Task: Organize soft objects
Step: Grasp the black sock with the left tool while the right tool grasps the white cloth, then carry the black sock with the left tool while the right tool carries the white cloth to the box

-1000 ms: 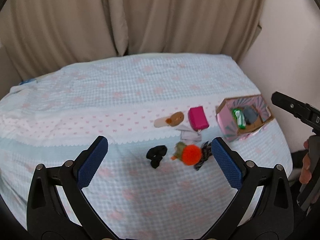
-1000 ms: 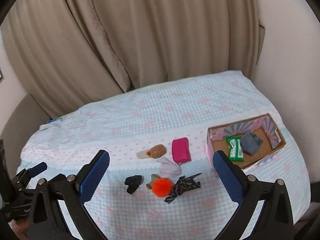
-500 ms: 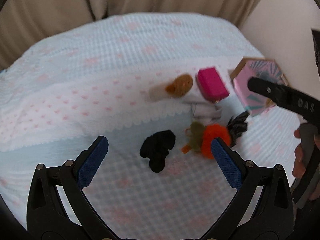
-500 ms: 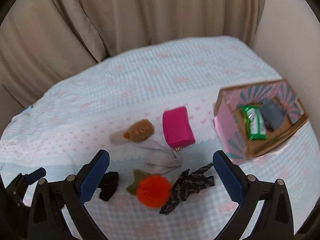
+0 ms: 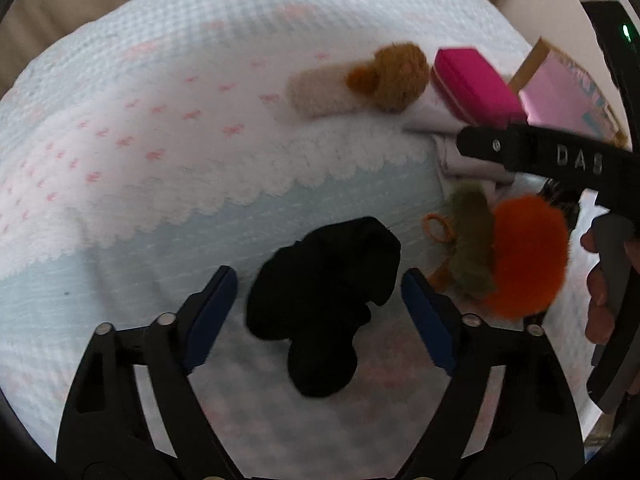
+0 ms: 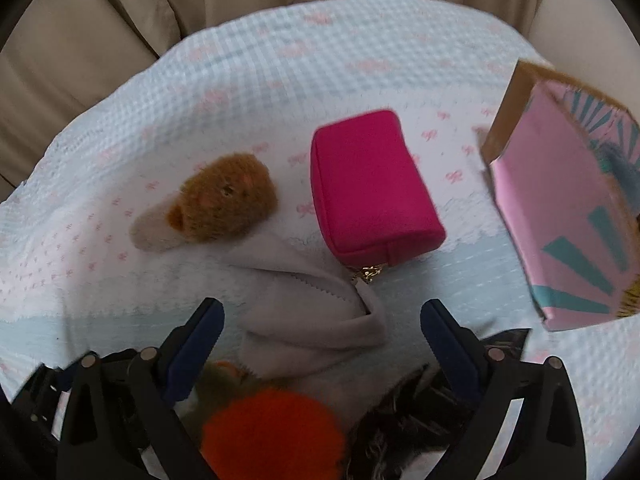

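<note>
So the left gripper was down low over the bed with its jaws spread apart, the black soft thing sitting right between the two blue pads, neither pad clearly touching it. Just to the right of that was the orange pom-pom with an olive-green fuzzy bit stuck against its left side. Farther back lay the brown plush, and right of it the pink pouch, which sat partly on the grey cloth

From the right wrist view, the right gripper was also released, jaws wide, hovering over the grey cloth, which lay crumpled between the pads. The pink pouch was just beyond it, zipper pull pointing near. The brown plush was to the far left of the cloth. The orange pom-pom was at the near edge, with a dark patterned fabric to its right. The pink cardboard box stood off to the right on the bed, apart from the pouch
</note>
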The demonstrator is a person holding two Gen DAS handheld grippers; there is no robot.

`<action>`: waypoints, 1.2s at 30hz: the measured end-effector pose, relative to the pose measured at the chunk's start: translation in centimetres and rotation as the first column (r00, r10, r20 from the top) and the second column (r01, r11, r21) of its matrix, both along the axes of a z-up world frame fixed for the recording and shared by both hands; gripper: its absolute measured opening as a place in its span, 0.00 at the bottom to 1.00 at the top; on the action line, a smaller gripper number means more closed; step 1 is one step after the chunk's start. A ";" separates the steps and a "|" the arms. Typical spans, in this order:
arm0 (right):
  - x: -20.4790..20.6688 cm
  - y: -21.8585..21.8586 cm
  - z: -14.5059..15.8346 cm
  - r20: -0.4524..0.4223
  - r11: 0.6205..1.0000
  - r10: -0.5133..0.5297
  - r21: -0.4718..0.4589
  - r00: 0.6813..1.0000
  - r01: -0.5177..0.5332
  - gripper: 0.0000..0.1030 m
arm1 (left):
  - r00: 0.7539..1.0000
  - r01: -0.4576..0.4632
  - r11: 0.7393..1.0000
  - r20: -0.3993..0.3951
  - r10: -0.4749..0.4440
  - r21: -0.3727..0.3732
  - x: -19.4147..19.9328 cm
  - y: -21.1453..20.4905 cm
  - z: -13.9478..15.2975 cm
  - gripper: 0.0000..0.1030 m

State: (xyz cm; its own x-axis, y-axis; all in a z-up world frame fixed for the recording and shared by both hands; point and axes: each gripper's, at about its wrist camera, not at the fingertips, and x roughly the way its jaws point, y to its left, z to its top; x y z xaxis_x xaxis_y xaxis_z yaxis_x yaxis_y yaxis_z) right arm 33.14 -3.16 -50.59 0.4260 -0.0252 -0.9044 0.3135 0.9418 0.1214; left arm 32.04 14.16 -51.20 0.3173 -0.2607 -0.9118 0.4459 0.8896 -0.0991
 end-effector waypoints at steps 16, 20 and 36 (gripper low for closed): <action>0.5 2.1 -1.8 -0.068 0.997 0.052 -0.055 0.996 -0.056 0.25 | 0.999 -0.042 0.999 0.015 0.042 0.016 0.4 -0.8 0.3 0.23; 0.4 2.8 -0.8 -0.048 0.995 0.072 -0.060 0.996 -0.075 0.16 | 0.998 -0.057 0.998 0.015 0.057 -0.002 0.8 0.2 1.1 0.21; -1.0 2.2 9.2 0.098 0.997 0.060 -0.052 0.993 -0.055 0.15 | 0.989 -0.092 0.992 0.106 0.101 -0.087 0.3 2.4 11.6 0.21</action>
State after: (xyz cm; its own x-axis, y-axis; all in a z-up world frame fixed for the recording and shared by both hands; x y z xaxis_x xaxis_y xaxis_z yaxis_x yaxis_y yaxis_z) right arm 32.14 -1.01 -41.35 0.5156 -0.0414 -0.8558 0.2470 0.9636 0.1022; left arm 32.34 16.51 -39.64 0.4418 -0.2963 -0.8467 0.3708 0.9198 -0.1284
